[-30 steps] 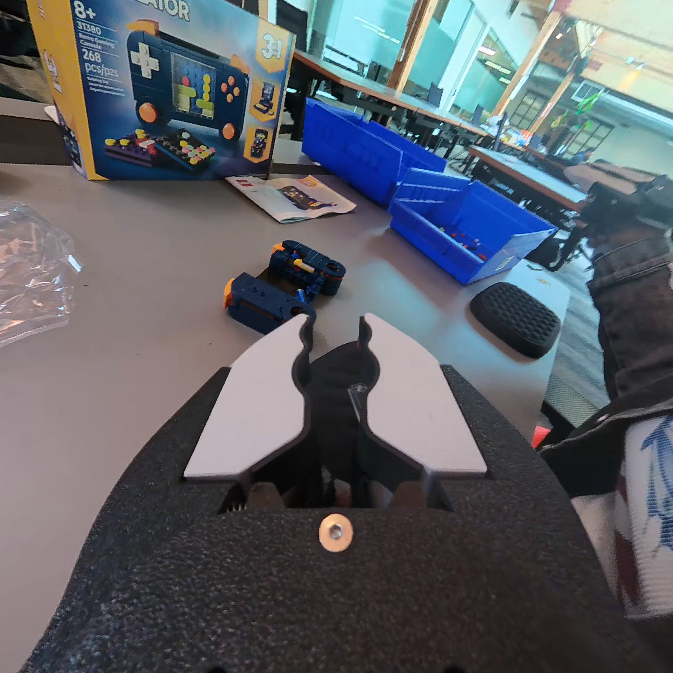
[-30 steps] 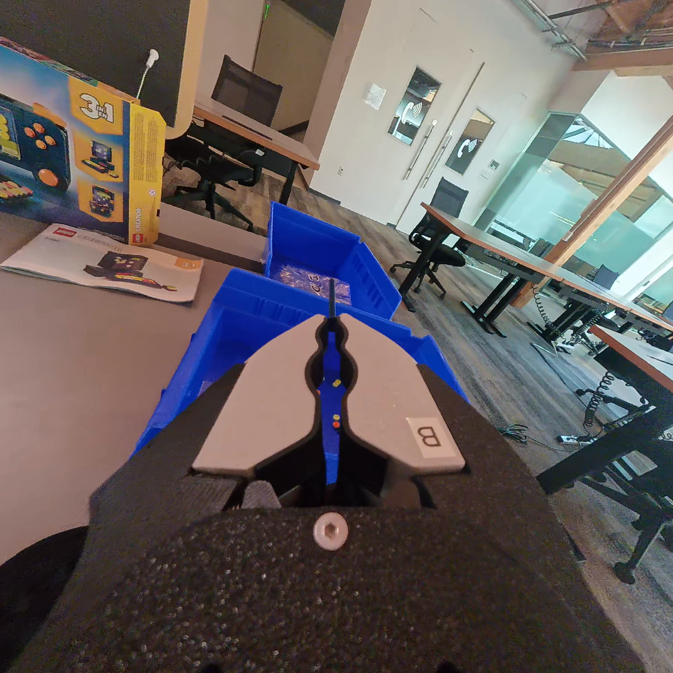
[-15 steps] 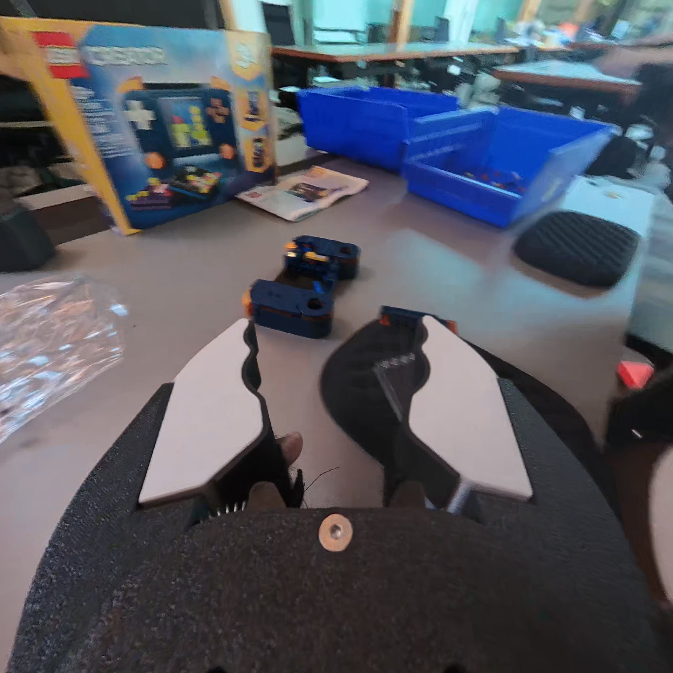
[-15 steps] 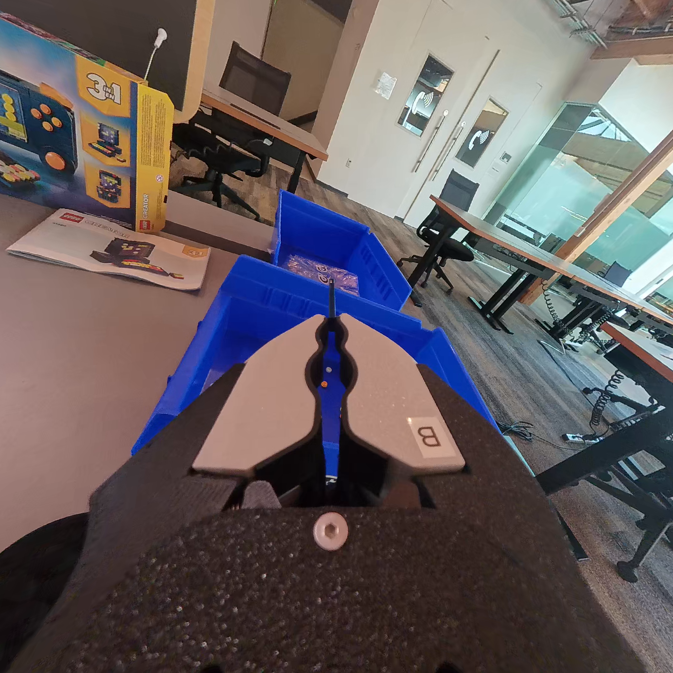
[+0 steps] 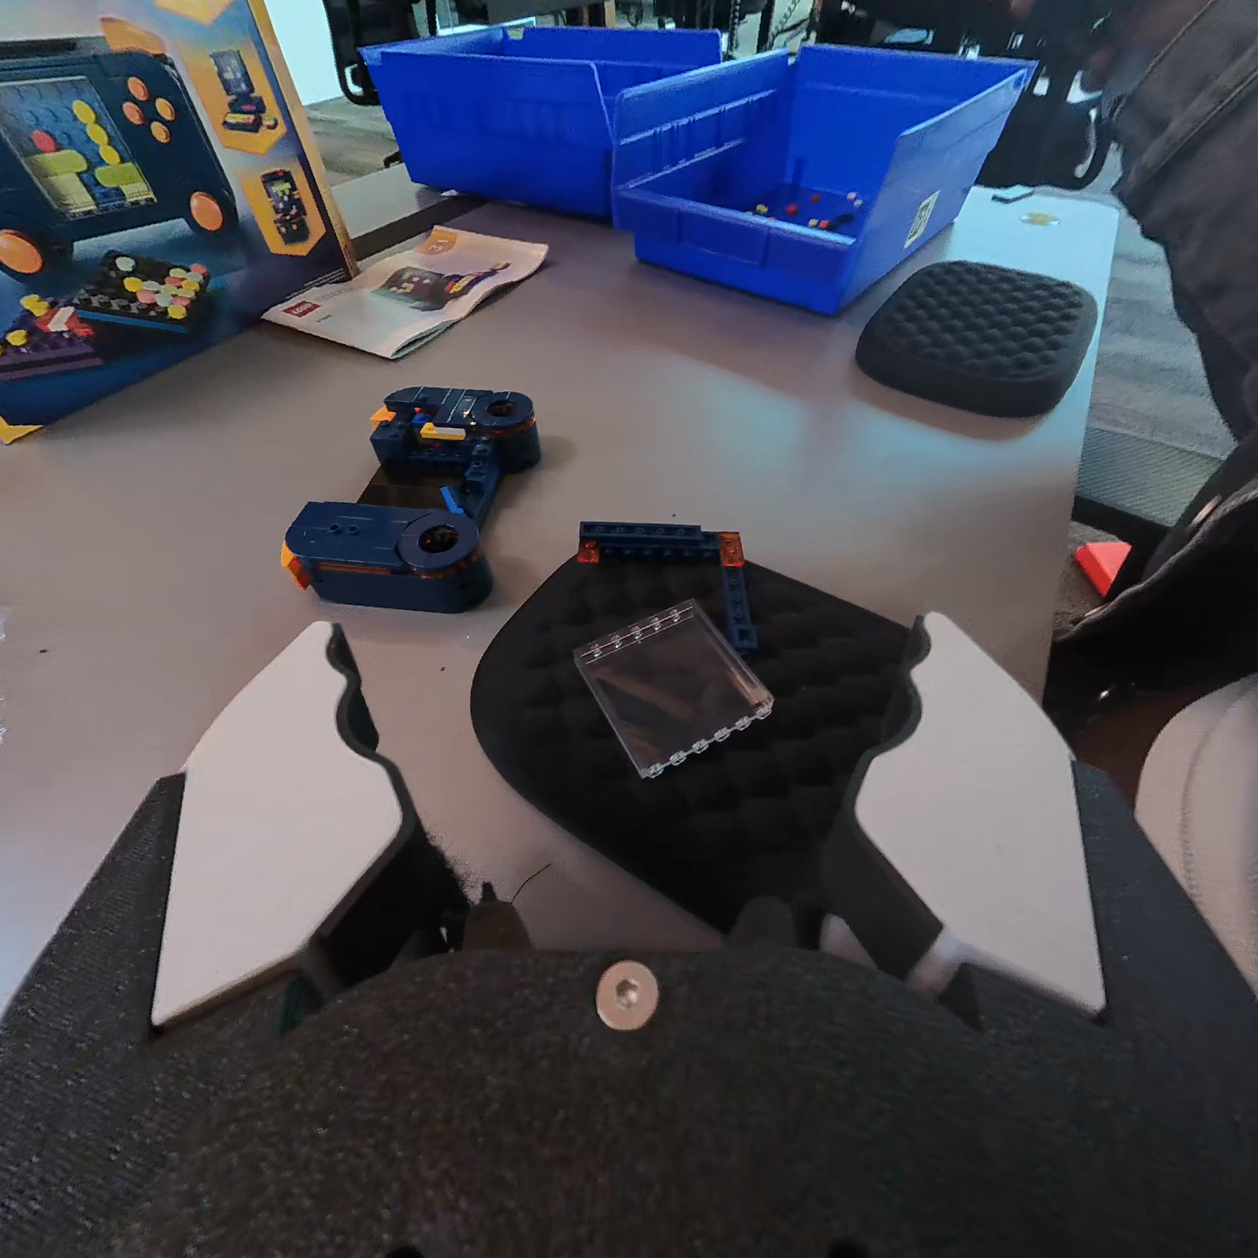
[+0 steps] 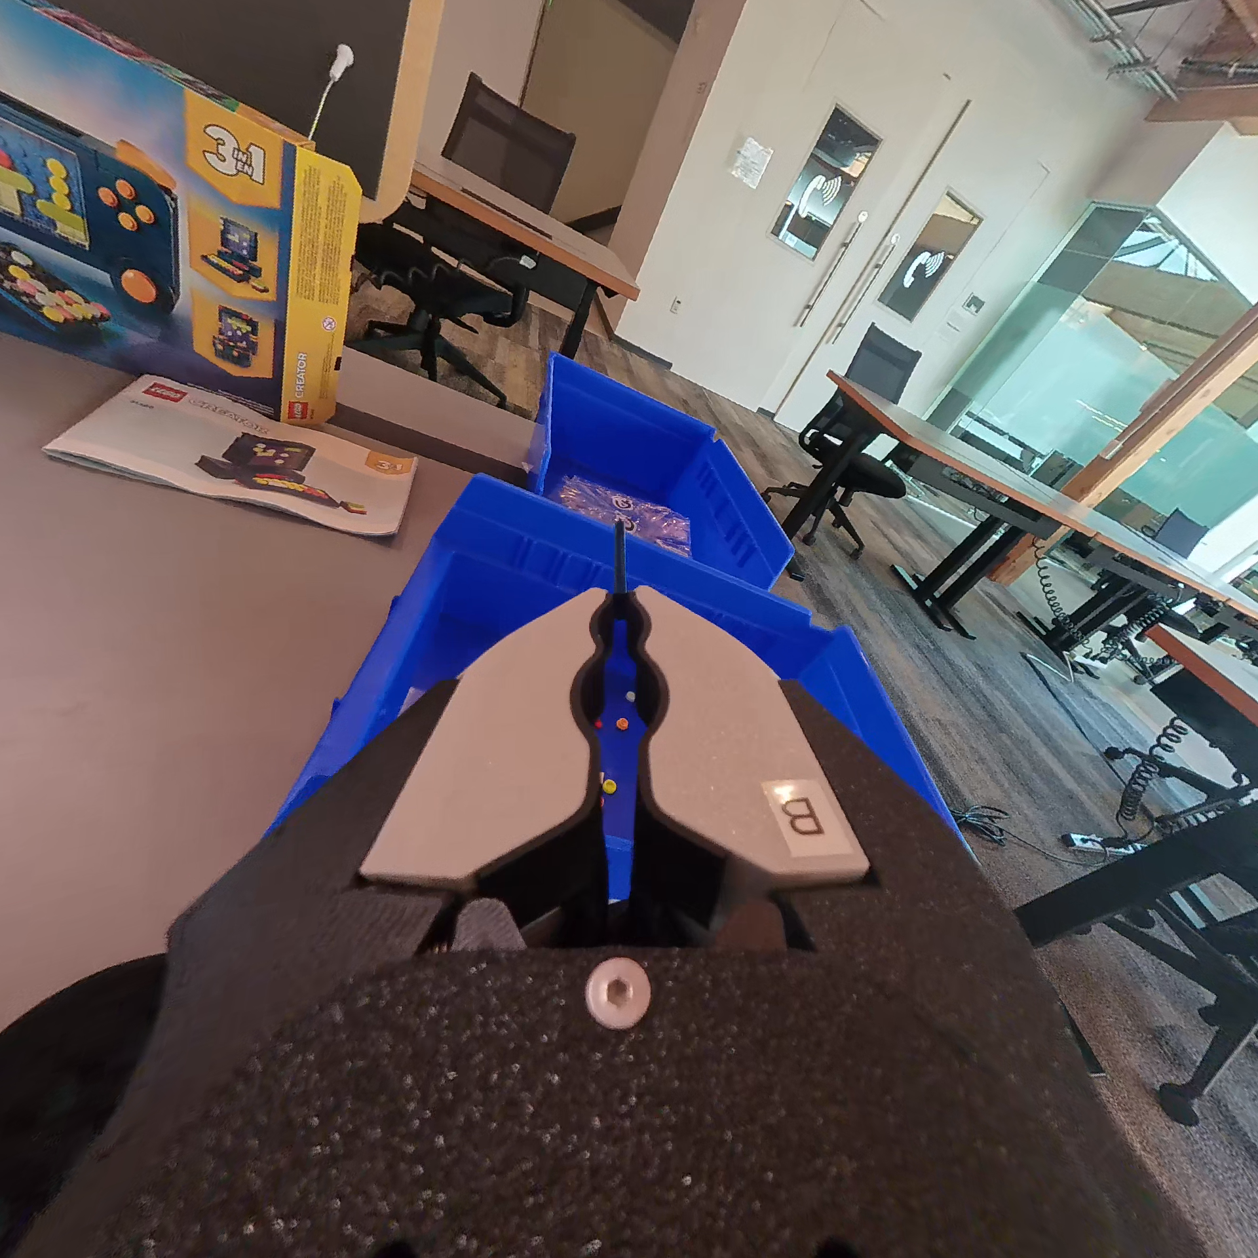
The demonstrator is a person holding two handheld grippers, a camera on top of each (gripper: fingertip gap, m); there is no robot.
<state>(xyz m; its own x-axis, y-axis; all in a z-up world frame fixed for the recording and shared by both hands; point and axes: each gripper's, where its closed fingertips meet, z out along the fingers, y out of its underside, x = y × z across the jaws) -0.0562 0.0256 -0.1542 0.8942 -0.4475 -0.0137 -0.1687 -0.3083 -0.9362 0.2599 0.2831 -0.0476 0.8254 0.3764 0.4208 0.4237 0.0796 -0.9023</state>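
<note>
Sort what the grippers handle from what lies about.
At the grippers: left gripper, open over clear panel and dark-blue brick frame on black pad; right gripper, shut on black rod above blue bin.
Lying about: set box, booklet, half-built console, second pad.

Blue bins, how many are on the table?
2. The near blue bin sits at the table's far right, small loose pieces inside; the right gripper, shut on a thin black rod, hangs over it. The far bin stands just behind, touching.
</note>
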